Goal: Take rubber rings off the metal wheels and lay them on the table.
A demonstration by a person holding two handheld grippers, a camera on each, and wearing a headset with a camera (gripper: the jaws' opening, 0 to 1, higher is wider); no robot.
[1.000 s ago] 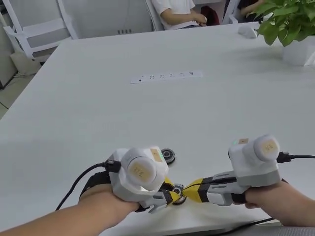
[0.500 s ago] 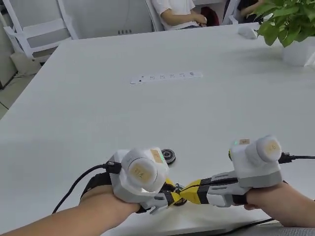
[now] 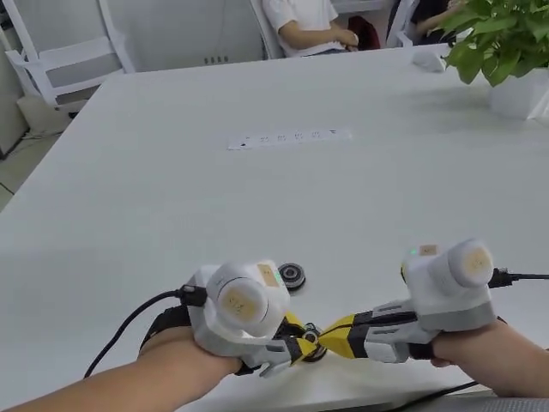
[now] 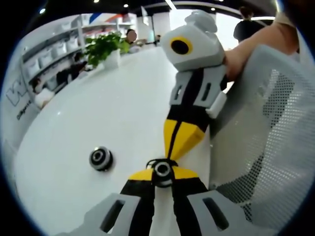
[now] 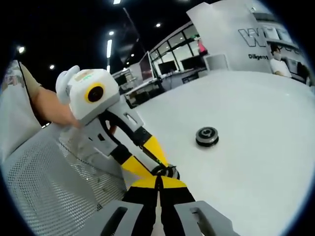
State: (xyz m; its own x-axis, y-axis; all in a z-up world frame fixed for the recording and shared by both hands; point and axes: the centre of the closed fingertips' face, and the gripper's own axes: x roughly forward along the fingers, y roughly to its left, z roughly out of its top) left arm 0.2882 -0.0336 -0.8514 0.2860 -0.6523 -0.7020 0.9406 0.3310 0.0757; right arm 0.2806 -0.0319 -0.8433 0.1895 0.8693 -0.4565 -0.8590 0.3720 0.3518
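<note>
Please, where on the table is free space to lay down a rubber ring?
The widest bare patch lies between the power strip and the loose wheel. Bare table also spreads left of that wheel, and right of it toward the plant pot. It is crowded at the near edge, where the left gripper and right gripper meet at the held wheel.

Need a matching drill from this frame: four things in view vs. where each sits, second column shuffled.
1. held wheel
2. loose wheel
3. power strip
4. potted plant

A. far right of the table
B. pinched between left gripper and right gripper
C. mid-table, further out
D. lying free, near side

Pairs: 1-B, 2-D, 3-C, 4-A
</note>
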